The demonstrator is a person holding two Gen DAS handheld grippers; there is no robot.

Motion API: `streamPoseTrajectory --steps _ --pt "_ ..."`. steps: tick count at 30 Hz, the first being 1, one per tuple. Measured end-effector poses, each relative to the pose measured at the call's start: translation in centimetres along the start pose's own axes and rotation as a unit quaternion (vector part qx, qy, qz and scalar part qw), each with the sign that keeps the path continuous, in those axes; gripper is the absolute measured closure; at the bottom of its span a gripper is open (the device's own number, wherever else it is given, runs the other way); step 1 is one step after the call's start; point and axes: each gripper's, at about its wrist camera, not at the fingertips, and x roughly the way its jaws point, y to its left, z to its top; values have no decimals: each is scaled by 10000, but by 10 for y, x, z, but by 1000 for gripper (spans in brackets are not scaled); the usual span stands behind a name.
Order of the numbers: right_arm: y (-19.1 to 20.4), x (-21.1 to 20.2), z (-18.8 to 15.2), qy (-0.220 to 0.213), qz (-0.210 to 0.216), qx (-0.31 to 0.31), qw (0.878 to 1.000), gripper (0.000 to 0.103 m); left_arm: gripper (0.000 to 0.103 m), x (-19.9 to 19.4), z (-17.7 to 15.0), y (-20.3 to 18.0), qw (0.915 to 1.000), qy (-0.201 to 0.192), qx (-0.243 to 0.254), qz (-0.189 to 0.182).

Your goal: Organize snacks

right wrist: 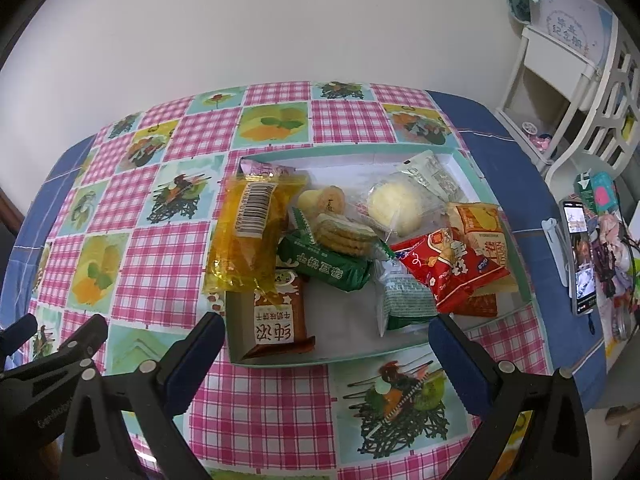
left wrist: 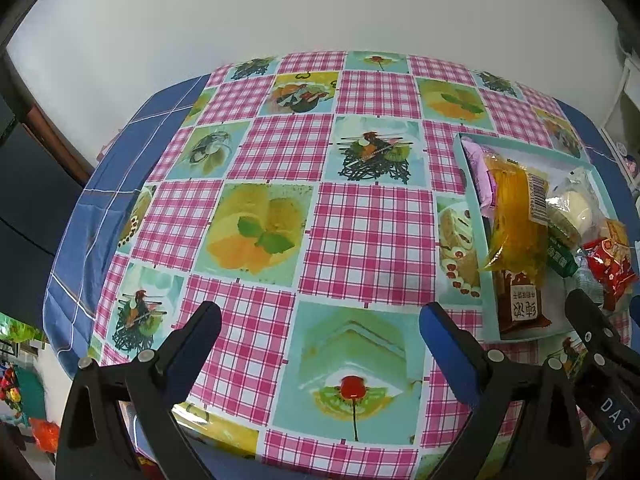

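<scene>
- While the left gripper hangs with its blue-padded jaws spread wide and holding nothing, a glossy checked tablecloth lies beneath it.
- Right of that, a shallow, pale teal box holds the crinkly snack packets: a yellow packet, a brown packet, a green packet, a red packet.
- Above the box's near edge, the right gripper also gapes wide and grips nothing.

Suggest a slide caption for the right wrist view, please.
Open right claw hovers before a tray of assorted snack packets.
</scene>
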Motion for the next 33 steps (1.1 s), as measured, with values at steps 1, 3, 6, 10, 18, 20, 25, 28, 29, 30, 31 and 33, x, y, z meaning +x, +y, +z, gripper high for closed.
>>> streamPoseTrajectory --steps 1,3,6,10,18,20,25,28,29,30,31,33 --pt "0 0 0 0 2 -2 10000 0 4 0 0 0 10000 4 0 14" --pt "1 1 0 13 -5 -12 10000 0 4 0 0 0 10000 -5 -9 9" --pt "2 1 0 22 -13 -31 10000 0 4 -1 0 0 10000 -16 -27 4" --pt "3 1 0 25 -37 -31 10000 0 4 0 1 2 10000 -6 -74 25" --pt "4 4 0 60 -47 -83 9999 0 4 1 1 3 9999 -6 -97 78" --pt "4 4 -1 75 -48 -96 9999 0 4 1 1 4 9999 -5 -110 92" --pt "4 4 -1 72 -76 -118 9999 0 4 3 1 5 9998 15 -165 93" --pt "3 5 -1 85 -81 -120 9999 0 4 3 1 5 9998 17 -181 101" --pt "3 6 0 92 -82 -125 9998 0 4 3 1 6 9998 17 -187 106" --pt "3 6 0 98 -86 -131 9998 0 4 3 2 6 9998 18 -190 107" --pt "2 6 0 105 -87 -137 9998 0 4 3 2 6 9997 18 -197 109" --pt "2 7 0 114 -87 -148 9998 0 4 3 1 6 9997 15 -203 118"
